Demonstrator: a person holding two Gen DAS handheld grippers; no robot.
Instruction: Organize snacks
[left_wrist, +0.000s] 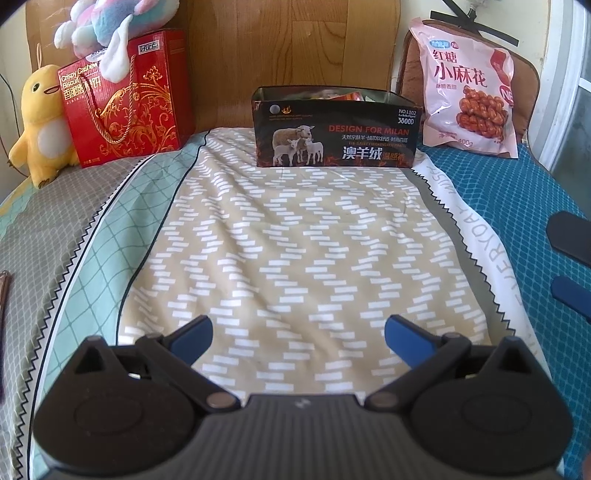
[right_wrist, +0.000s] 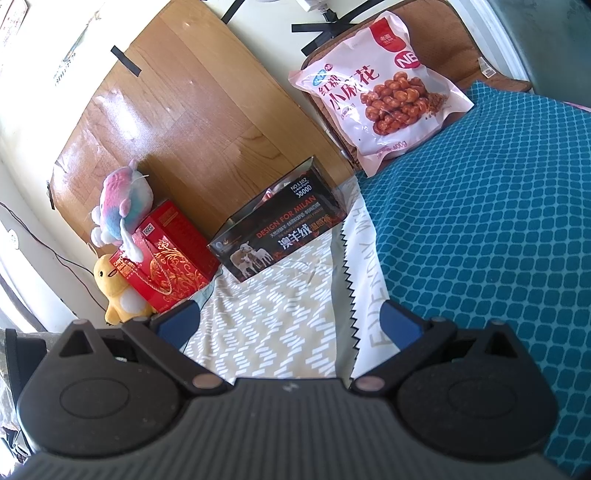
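Bright daylight fills both of my views, strongest at the right edge where a window frame (left_wrist: 576, 110) washes pale. In my right wrist view, glare streaks across the wooden headboard (right_wrist: 147, 110), bleaching its grain. Shadows are soft and short beneath the black box (left_wrist: 336, 127). Fisheye distortion bends the bedspread (left_wrist: 295, 240) at the edges, and the corners go dark. Focus holds sharp throughout.
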